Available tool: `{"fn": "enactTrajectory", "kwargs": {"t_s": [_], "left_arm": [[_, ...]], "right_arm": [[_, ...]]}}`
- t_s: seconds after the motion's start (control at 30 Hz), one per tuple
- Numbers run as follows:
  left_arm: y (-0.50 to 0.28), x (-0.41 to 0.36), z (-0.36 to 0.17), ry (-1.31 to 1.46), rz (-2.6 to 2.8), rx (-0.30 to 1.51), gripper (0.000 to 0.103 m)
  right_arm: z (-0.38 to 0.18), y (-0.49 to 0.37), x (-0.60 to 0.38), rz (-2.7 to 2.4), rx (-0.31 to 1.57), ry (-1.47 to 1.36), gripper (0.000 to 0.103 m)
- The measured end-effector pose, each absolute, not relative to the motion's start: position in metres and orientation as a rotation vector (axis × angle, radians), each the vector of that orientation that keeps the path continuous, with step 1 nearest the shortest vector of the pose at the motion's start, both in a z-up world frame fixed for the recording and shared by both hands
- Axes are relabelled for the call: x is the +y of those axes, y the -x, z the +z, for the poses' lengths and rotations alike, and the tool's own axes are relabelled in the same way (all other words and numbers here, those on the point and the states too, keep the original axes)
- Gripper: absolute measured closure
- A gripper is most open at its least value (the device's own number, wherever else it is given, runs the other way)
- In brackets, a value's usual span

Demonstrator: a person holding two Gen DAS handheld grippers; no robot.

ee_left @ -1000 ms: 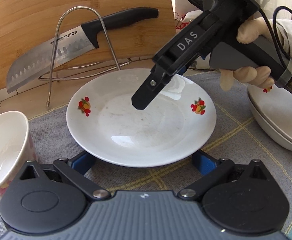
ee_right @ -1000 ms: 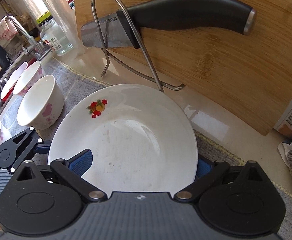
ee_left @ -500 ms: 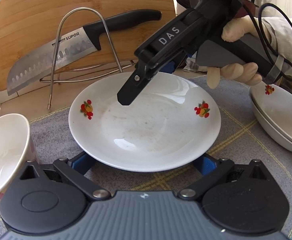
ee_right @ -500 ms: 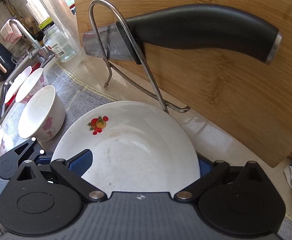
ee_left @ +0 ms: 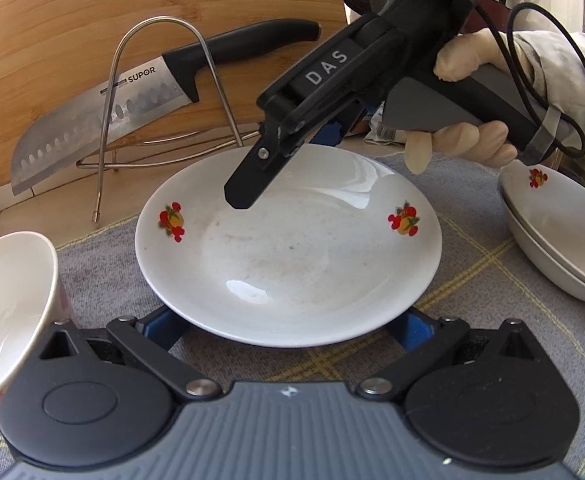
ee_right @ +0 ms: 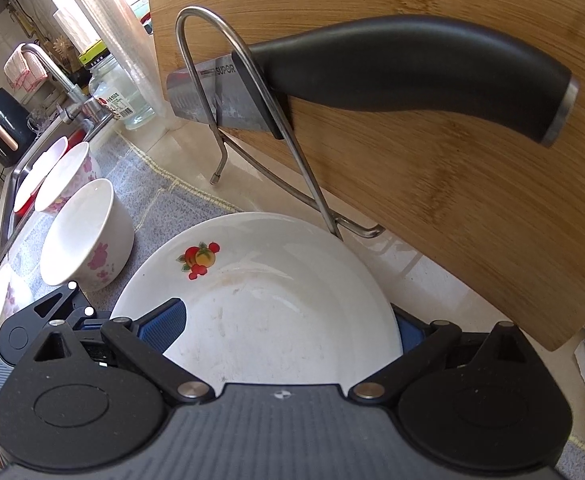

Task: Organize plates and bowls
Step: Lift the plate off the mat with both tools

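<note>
A white plate (ee_left: pixel 292 264) with red fruit prints lies on the grey checked cloth (ee_left: pixel 484 284). My left gripper (ee_left: pixel 286 326) is open, its blue pads (ee_left: pixel 160 324) low at either side of the plate's near rim. My right gripper (ee_left: pixel 288 168), held by a gloved hand (ee_left: pixel 464 140), reaches in from the far right. It is open and straddles the far rim, with one finger above the plate and the other behind it. In the right wrist view the plate (ee_right: pixel 276 320) fills the gap of the right gripper (ee_right: pixel 282 324). One blue pad (ee_right: pixel 164 324) lies over the plate; the other is hidden behind the rim.
A white floral bowl (ee_left: pixel 8 308) stands left of the plate, with another bowl (ee_right: pixel 68 176) beyond it near the sink (ee_right: pixel 12 184). Stacked plates (ee_left: pixel 552 240) sit at the right. A bamboo cutting board (ee_left: pixel 132 40) and a knife (ee_left: pixel 112 120) lean in a wire rack (ee_left: pixel 164 24) close behind.
The right gripper has moved closer to the cutting board and knife, which now loom larger in its view. Its upper finger has slid left over the plate. Both grippers remain open.
</note>
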State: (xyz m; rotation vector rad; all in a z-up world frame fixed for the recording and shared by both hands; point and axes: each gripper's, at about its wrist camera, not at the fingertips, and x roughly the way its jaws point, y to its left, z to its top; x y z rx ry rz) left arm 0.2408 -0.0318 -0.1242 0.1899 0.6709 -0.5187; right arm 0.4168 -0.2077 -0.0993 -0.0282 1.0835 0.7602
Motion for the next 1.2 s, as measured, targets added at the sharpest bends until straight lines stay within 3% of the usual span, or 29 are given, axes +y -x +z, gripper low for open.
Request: {"fn": "enactTrajectory", "kwargs": {"t_s": [1.2], "left_arm": [[-0.232,-0.037,-0.117,-0.250,-0.522,0.672,0.001]], "right_arm": [[-0.095,-0.403,-0.202,0.776,1.111,0.061,0.000]]}}
